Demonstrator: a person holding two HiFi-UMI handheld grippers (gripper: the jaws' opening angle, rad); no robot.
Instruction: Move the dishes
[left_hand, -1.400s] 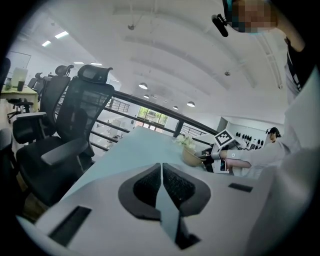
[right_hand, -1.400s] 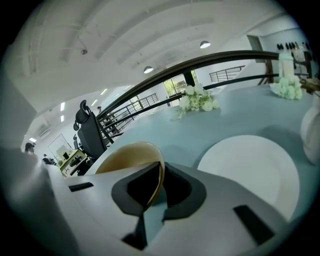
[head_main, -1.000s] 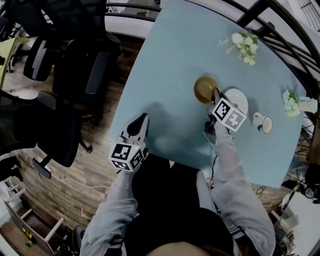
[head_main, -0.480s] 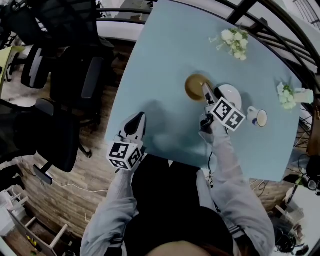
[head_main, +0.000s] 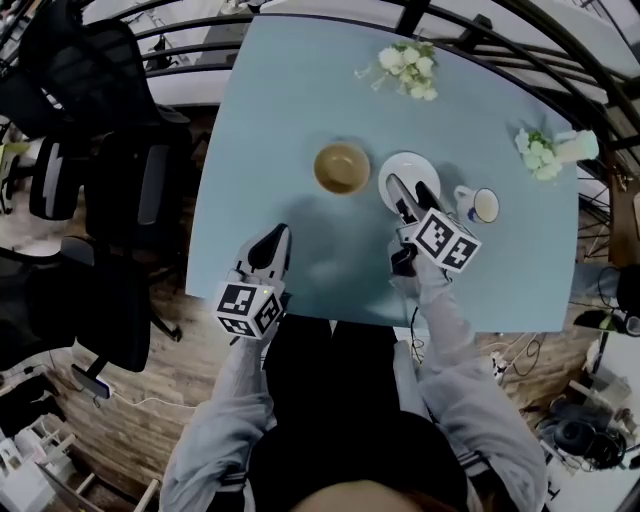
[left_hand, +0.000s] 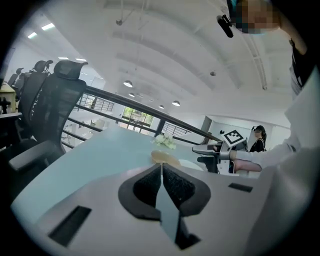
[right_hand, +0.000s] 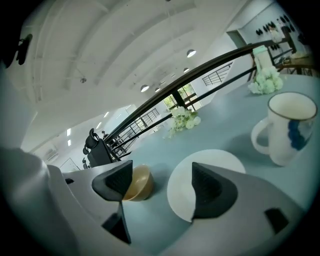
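A tan bowl (head_main: 341, 168) stands on the pale blue table (head_main: 300, 100), with a white plate (head_main: 404, 164) just to its right and a white mug (head_main: 478, 205) further right. My right gripper (head_main: 409, 194) hovers over the plate's near side; its jaws have just been opening and stand apart with nothing between them. In the right gripper view the bowl (right_hand: 138, 182) shows beside the left finger, the plate (right_hand: 186, 186) between the fingers, and the mug (right_hand: 285, 128) at the right. My left gripper (head_main: 271, 250) rests shut near the table's front edge, holding nothing (left_hand: 161, 184).
A loose bunch of white flowers (head_main: 408, 68) lies at the table's far side. A small vase of flowers (head_main: 545, 150) stands at the far right. Black office chairs (head_main: 130, 150) crowd the floor to the left of the table. A dark railing runs behind it.
My right gripper, shut at the bowl's rim a second ago, has opened and drawn back right, over the plate. The bowl stays on the table. The left gripper stays shut.
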